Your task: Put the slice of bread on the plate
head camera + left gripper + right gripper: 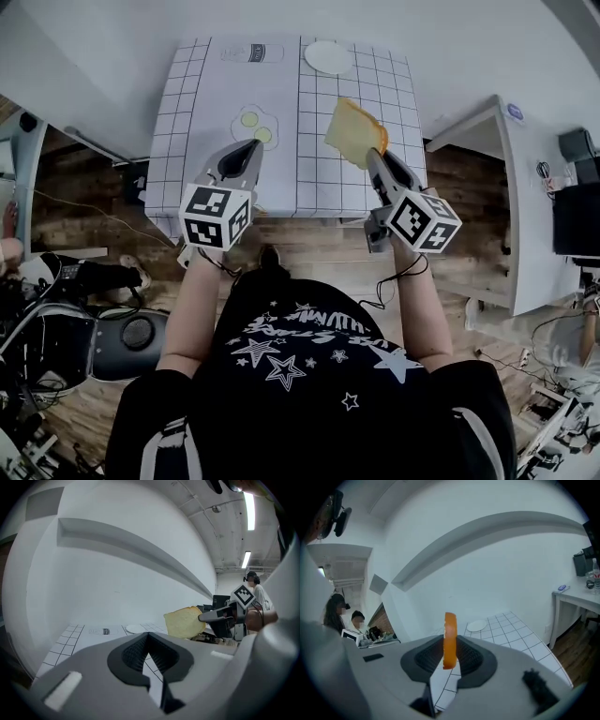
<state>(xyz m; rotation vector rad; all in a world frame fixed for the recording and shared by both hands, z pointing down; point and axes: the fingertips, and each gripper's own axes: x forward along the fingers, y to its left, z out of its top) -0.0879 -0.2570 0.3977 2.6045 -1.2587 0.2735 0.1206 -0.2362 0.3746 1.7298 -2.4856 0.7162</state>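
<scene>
A slice of bread (pixel 354 131) with an orange crust hangs above the right half of the checked table (pixel 202 112), tilted, with my right gripper (pixel 372 155) shut on its near edge. In the right gripper view the bread (pixel 450 639) stands edge-on between the pads. The left gripper view shows the same slice (pixel 183 622) from the side. A small white plate (pixel 329 57) lies flat at the table's far edge, beyond the bread; it also shows as a plate (pixel 477 626) and a plate (pixel 136 628). My left gripper (pixel 248 147) hovers over the table's near left, jaws together, holding nothing.
A fried egg (pixel 255 125) lies on the cloth just beyond the left gripper. A printed label (pixel 251 52) sits at the far edge, left of the plate. A white desk (pixel 525 187) stands to the right. Cables and equipment crowd the floor at left (pixel 84 319).
</scene>
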